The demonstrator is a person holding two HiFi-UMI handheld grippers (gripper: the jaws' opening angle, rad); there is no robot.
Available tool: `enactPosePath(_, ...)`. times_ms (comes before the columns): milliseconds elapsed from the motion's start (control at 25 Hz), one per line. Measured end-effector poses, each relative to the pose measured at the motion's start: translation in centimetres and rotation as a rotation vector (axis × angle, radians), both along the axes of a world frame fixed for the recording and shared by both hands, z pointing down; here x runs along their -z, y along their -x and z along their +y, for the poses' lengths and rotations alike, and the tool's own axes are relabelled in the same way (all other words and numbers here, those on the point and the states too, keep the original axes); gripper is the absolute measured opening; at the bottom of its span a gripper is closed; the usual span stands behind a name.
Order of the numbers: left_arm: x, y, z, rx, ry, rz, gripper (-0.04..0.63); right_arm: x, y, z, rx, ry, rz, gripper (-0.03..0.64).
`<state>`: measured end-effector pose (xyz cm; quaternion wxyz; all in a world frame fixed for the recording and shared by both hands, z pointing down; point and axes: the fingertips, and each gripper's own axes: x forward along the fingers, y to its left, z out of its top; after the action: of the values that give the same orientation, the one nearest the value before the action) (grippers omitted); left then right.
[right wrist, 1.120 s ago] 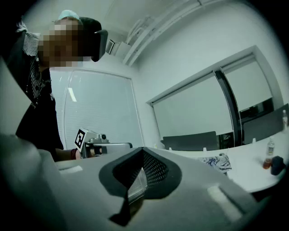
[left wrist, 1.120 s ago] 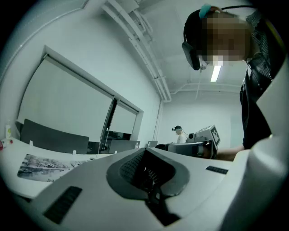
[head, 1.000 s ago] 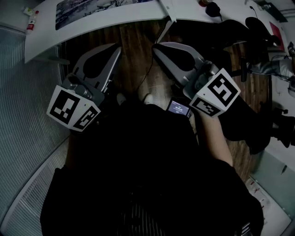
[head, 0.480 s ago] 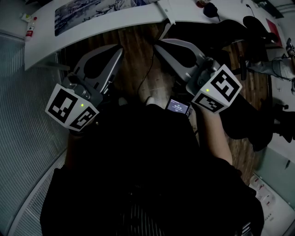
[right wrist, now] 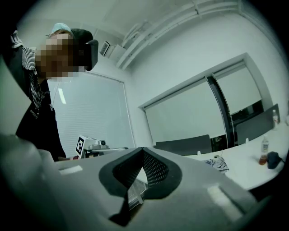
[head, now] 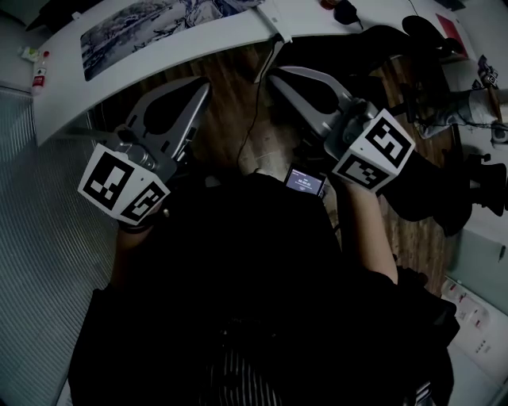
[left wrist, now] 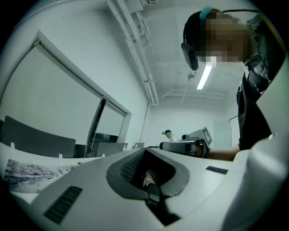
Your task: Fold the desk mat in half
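Observation:
The desk mat (head: 151,28), printed with a grey-blue picture, lies flat on the white table (head: 198,40) at the top of the head view. Both grippers are held short of the table edge, above the wooden floor and close to my body. My left gripper (head: 200,86) is shut with nothing in it. My right gripper (head: 275,78) is also shut and empty. In the left gripper view the jaws (left wrist: 145,150) meet, tilted upward, and the mat (left wrist: 27,169) shows low on the left. In the right gripper view the jaws (right wrist: 142,149) meet and the mat (right wrist: 219,164) lies beyond on the table.
A small lit screen (head: 305,182) hangs at my waist. A cable (head: 254,119) runs across the floor. A black chair (head: 397,40) stands right of the table. A small bottle (head: 38,75) sits at the table's left end, a dark object (head: 345,12) at its far edge.
The head view has shifted so that more of the table and mat shows. Both grippers stay shut and have hardly moved.

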<state>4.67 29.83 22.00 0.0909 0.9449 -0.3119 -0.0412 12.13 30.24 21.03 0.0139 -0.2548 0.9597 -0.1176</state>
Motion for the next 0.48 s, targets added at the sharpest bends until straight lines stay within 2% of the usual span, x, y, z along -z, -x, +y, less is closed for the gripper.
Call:
enactPosePath(120, -0.7, 1.2, 0.2, -0.001, 0.007, -0.009, 0.006, -0.1, 0.1, 0.1, -0.043, 0.018, -0.007, 0.000)
enactPosePath(280, -1.1, 2.9, 0.5, -0.001, 0.035, 0.019, 0.006, -0.2, 0.4, 0.3, -0.073, 0.039, 0.005, 0.000)
enactPosePath(480, -1.0, 4.8, -0.1, 0.033, 0.022, 0.023, 0.006, 0.3, 2.2, -0.2, -0.035, 0.020, 0.028, 0.000)
